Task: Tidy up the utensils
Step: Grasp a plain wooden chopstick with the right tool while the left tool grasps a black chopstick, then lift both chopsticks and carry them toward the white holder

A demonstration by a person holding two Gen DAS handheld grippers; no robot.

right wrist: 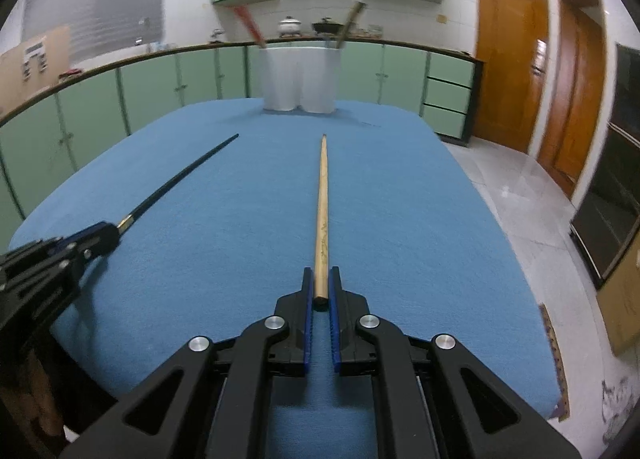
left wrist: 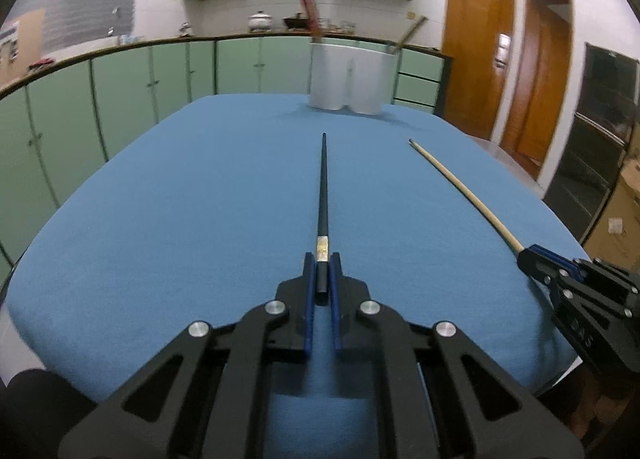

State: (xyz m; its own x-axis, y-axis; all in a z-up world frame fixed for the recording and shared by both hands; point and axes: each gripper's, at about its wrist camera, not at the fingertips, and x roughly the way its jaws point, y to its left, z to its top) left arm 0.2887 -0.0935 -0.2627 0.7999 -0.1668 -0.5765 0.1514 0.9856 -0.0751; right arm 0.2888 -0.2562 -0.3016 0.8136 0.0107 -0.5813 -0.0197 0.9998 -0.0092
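The holder (left wrist: 350,75), a white two-lobed cup at the far end of the blue-clothed table (left wrist: 180,199), serves as the landmark. Red sticks (left wrist: 310,15) stand up from its left lobe and brownish sticks (left wrist: 408,33) lean out of its right lobe.

On the left, near the table edge facing the holder, the left gripper (left wrist: 322,259) has its blue-padded fingers (left wrist: 307,279) drawn in on the thick end of a black chopstick (left wrist: 322,187). The chopstick runs straight ahead from the pinch, its thin tip pointing at the holder but stopping well short of it. A pale band sits on the chopstick just ahead of the fingertips. Whether the shaft rests on the cloth or hangs just above it cannot be told.

To the right, also on the near side from the holder, the right gripper (right wrist: 322,273) pinches the butt of a wooden chopstick (right wrist: 321,211) between its blue pads (right wrist: 335,291). This chopstick likewise points toward the holder, tip well apart from it, with faint dark markings along its thicker half.

The two chopsticks lie side by side, apart, black to the left of wooden. Behind the holder a green cabinet run (left wrist: 140,75) lines the wall, and wooden doors (left wrist: 476,47) stand off to the holder's right.
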